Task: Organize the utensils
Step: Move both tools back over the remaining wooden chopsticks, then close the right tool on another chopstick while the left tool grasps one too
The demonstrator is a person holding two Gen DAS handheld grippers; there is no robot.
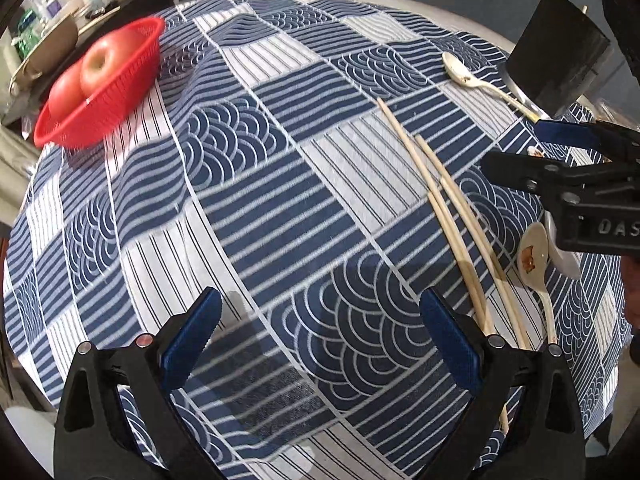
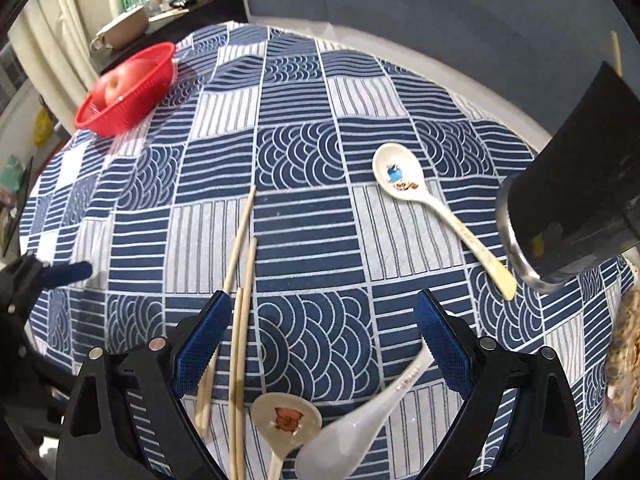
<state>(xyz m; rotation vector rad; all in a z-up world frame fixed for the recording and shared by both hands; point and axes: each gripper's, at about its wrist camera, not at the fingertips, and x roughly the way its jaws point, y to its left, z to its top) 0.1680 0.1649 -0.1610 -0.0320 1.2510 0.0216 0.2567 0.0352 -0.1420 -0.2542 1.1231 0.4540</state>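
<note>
On the far left of the patterned tablecloth (image 2: pixel 304 224) sits a red basket (image 2: pixel 124 92) with apples, well away from everything else. Left gripper (image 1: pixel 320 328) hovers wide open, holding nothing, with the chopsticks (image 1: pixel 440 196) just off its right finger. Right gripper (image 2: pixel 324 324) is wide open and empty too, over two spoons (image 2: pixel 320 428); a third spoon (image 2: pixel 424 196) lies by the black cup (image 2: pixel 576 184).

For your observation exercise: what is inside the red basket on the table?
The red basket holds two red apples, one in front of the other. The nearer basket wall hides their lower parts, so anything beneath them cannot be seen.
</note>
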